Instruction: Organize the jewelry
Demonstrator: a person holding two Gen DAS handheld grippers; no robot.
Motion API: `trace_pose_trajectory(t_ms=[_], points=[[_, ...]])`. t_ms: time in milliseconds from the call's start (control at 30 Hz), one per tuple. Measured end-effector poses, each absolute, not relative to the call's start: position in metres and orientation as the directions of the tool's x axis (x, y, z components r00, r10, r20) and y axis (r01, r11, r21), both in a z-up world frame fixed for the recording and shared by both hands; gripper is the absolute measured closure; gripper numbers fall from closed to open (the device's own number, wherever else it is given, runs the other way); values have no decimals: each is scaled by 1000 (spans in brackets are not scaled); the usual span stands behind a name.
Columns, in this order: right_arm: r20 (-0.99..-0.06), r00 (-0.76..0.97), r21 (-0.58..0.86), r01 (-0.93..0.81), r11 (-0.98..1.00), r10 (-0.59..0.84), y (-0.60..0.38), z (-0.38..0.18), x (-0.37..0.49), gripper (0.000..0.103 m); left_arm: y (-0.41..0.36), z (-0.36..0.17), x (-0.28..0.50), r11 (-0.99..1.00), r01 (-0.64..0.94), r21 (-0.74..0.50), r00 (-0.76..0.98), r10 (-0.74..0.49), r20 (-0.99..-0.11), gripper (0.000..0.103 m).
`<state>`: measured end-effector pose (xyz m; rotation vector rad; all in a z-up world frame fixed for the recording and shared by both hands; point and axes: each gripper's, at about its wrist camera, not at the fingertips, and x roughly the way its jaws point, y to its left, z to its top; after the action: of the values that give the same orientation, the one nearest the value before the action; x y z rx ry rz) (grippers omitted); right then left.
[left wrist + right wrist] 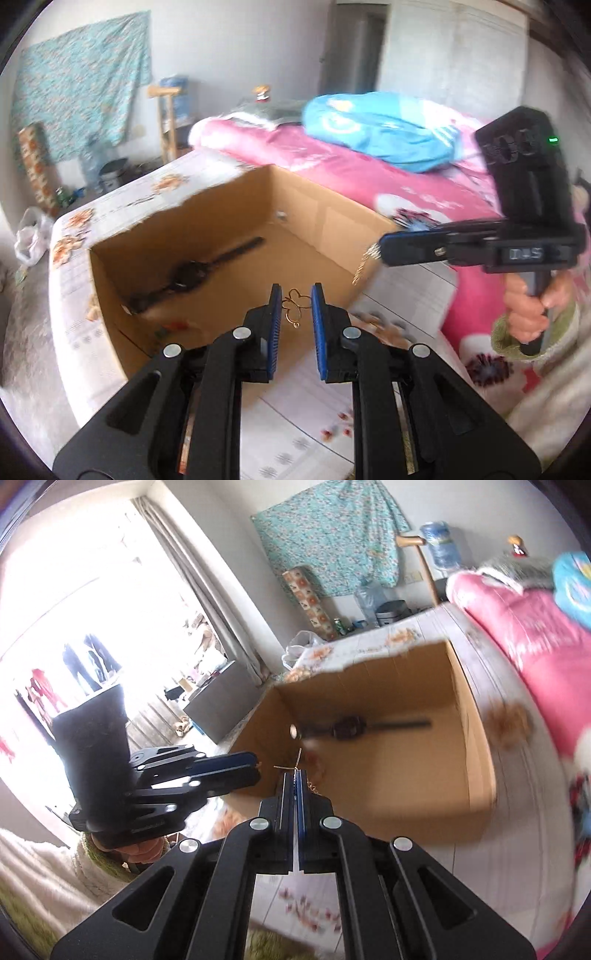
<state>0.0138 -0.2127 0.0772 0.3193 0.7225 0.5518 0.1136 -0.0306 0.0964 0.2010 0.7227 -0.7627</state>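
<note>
Holding a gold butterfly pendant (294,307) between the narrowly parted blue pads of the left gripper (295,306), long axis standing upright with its small loop at the bottom, hanging over the near edge of the open cardboard box (332,236). Clamping a thin gold chain (297,766) in the fully closed right gripper (294,775), the chain sticking forward and up from the tips and trailing down on the right side. Lying on the box floor, a dark wristwatch (192,275) stretched diagonally; flanking the box, floral tablecloth (122,199) and pink bedding (362,177), nothing blocking the box opening.
</note>
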Motion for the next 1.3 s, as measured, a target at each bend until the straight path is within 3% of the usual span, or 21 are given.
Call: trace_pose_trajectory(t_ms=[100, 267, 400, 633, 700, 867, 1000, 1100, 1300], points=[[-574, 587, 442, -366, 819, 572, -204, 88, 53, 101, -38, 91, 158, 751, 646, -136, 443, -514, -734, 88], [-716, 425, 469, -295, 833, 554, -188, 66, 132, 101, -52, 60, 228, 799, 569, -193, 308, -425, -851, 88], [-800, 351, 426, -238, 873, 486, -179, 42, 166, 101, -53, 36, 262, 815, 482, -321, 168, -446, -879, 88], [-848, 293, 410, -165, 897, 442, -183, 16, 182, 100, -55, 17, 281, 850, 423, -315, 143, -405, -903, 83], [-844, 305, 411, -160, 898, 441, -187, 18, 183, 100, -54, 17, 281, 853, 414, -318, 155, -410, -899, 78], [-829, 367, 395, -148, 906, 422, -198, 32, 176, 99, -48, 27, 278, 853, 409, -324, 191, -427, -884, 77], [-790, 447, 387, -167, 907, 419, -208, 55, 154, 80, -37, 59, 254, 845, 448, -291, 306, -451, -838, 77], [-724, 533, 391, -207, 897, 439, -216, 79, 118, 74, -27, 90, 220, 833, 497, -245, 412, -475, -778, 77], [-556, 645, 429, -317, 846, 524, -236, 98, 20, 73, -1, 111, 117, 811, 572, -124, 585, -509, -632, 73]])
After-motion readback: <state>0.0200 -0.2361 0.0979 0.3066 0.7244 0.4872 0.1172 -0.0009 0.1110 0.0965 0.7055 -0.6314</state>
